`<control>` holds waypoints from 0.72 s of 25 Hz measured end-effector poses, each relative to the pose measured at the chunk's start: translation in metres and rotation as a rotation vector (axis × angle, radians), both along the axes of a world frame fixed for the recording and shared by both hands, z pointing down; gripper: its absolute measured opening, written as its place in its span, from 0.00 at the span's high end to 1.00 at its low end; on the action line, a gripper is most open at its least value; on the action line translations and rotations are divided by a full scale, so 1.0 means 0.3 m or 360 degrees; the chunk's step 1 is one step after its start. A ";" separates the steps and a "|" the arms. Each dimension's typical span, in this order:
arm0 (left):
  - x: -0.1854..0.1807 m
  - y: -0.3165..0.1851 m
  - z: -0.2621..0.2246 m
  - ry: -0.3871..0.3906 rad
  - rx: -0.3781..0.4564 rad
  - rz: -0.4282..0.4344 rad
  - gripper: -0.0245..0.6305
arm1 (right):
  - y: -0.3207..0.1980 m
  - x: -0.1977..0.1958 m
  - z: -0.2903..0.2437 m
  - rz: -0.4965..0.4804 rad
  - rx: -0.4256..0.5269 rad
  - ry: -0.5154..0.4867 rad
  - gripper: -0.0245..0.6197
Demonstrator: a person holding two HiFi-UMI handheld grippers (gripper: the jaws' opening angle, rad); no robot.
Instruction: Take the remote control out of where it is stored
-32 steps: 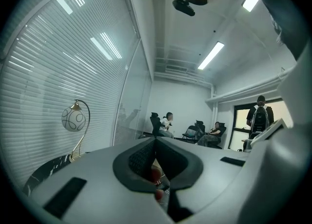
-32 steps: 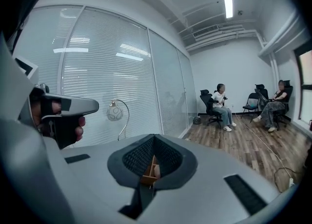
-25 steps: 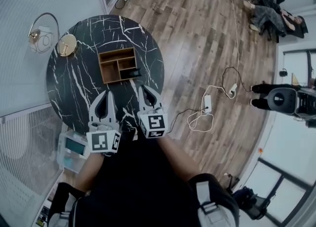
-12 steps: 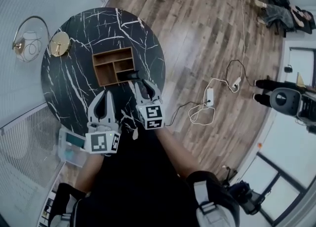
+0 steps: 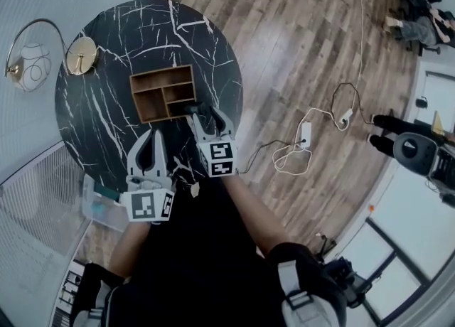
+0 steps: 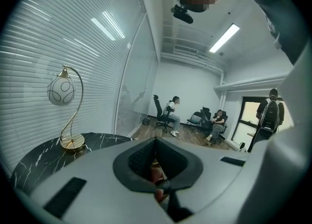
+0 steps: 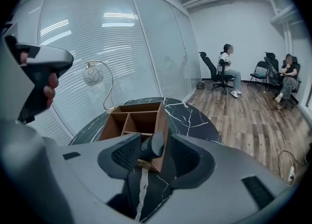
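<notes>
A wooden organizer box [image 5: 162, 70] with several compartments stands on the round black marble table [image 5: 106, 126]. A black remote control [image 5: 193, 110] sticks out of its near right compartment. My right gripper [image 5: 206, 113] reaches that corner. Its jaws have just been opening and now stand open on either side of the remote's end [image 7: 152, 145], without pressing it. In the right gripper view the box [image 7: 136, 116] lies just beyond the jaws. My left gripper [image 5: 149, 136] hangs shut and empty over the table's near part, left of the right one and short of the box.
A gold arc lamp with a glass globe [image 5: 28, 62] stands at the table's far left edge. A clear plastic bin [image 5: 99, 205] sits below the near left rim. A power strip and cables [image 5: 302, 141] lie on the wooden floor at right. People sit far off [image 7: 226, 67].
The right gripper has moved forward to the box's near right corner and its jaws went from shut to open round the remote. The left gripper has shifted only a little.
</notes>
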State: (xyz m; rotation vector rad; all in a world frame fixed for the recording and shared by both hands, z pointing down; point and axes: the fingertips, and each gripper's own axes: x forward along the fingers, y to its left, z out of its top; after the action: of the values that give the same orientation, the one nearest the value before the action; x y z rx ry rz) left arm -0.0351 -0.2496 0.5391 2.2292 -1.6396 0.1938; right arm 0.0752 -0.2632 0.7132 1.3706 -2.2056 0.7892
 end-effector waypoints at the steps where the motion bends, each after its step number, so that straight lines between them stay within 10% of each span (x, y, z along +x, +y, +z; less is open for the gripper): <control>1: 0.002 -0.003 0.007 0.0001 -0.0007 -0.0004 0.95 | -0.009 -0.002 0.014 -0.0008 -0.0013 -0.0002 0.70; 18: -0.005 -0.022 0.055 -0.0018 -0.0047 -0.0044 0.95 | -0.039 -0.043 0.093 -0.0121 -0.0084 -0.0064 0.71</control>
State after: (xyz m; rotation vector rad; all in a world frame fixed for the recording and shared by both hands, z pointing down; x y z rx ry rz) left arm -0.0366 -0.2562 0.5555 2.1866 -1.6615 0.2222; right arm 0.0622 -0.2749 0.7411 1.2486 -2.2366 0.8480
